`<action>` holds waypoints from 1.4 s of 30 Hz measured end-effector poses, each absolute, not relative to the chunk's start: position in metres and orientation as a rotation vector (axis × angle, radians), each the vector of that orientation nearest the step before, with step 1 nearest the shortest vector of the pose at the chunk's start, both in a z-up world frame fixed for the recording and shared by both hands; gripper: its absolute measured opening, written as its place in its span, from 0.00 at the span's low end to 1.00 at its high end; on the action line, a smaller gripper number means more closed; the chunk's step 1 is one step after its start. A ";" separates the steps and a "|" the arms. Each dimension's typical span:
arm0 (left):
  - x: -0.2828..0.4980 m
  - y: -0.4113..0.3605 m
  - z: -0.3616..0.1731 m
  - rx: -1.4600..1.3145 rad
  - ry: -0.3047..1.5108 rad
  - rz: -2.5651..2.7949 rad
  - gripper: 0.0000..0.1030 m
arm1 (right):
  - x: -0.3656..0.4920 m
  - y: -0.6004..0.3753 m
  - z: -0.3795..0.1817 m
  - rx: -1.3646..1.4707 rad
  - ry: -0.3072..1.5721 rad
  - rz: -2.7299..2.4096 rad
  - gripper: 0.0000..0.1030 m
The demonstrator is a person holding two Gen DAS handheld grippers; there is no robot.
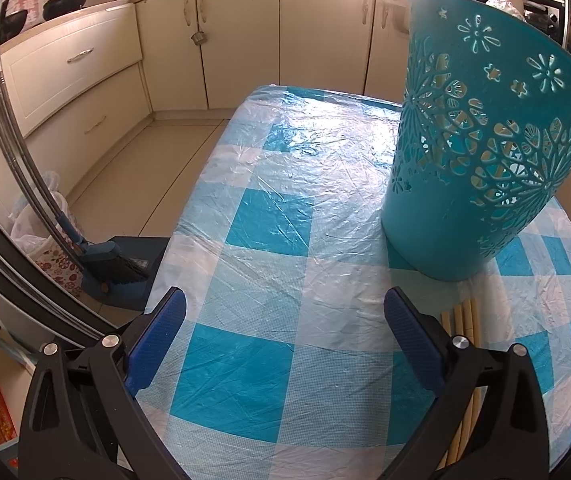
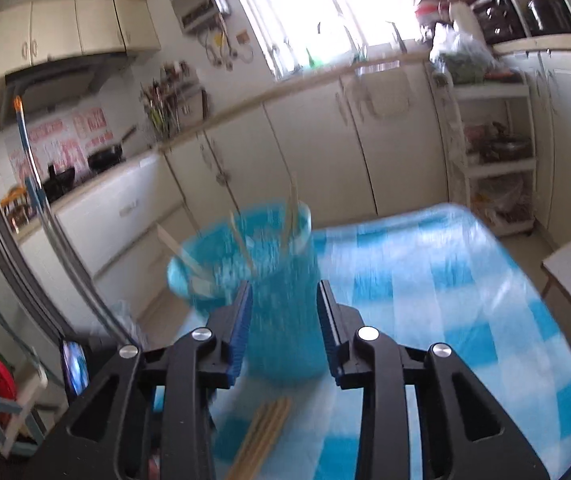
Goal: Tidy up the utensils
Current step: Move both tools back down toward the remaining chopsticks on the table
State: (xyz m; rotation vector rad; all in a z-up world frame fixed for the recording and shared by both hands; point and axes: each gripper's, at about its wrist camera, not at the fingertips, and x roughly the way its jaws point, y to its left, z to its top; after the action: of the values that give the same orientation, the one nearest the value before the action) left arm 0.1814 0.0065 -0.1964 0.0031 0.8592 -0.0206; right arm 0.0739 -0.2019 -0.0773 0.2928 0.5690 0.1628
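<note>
On the checked tablecloth (image 1: 245,240) my teal basket (image 1: 485,152) already holds chopsticks (image 2: 291,212); a loose bundle (image 2: 265,428) lies below my right gripper (image 2: 283,292), part-open and empty; left gripper (image 1: 285,312) wide, idle; a hasty descent could scatter them.

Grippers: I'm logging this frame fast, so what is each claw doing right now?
Left claw: open, nothing between its pads, above the checked tablecloth.
Right claw: open, holding nothing; the blue basket stands beyond it.
</note>
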 end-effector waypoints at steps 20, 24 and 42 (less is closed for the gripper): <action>0.183 0.007 -0.195 -0.007 0.866 -0.025 0.93 | 0.093 -0.143 -0.163 0.101 0.897 0.155 0.28; 0.183 0.007 -0.196 -0.007 0.866 -0.026 0.93 | 0.086 -0.134 -0.162 0.020 0.895 0.147 0.27; 0.185 0.008 -0.200 -0.008 0.878 -0.028 0.93 | 0.080 -0.179 -0.162 -0.063 0.916 0.163 0.11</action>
State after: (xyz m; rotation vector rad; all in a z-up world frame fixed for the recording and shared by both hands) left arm 0.1850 0.0082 -0.1998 -0.0081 0.8782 -0.0277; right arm 0.0804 -0.1791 -0.1625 -0.0628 0.9159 0.1625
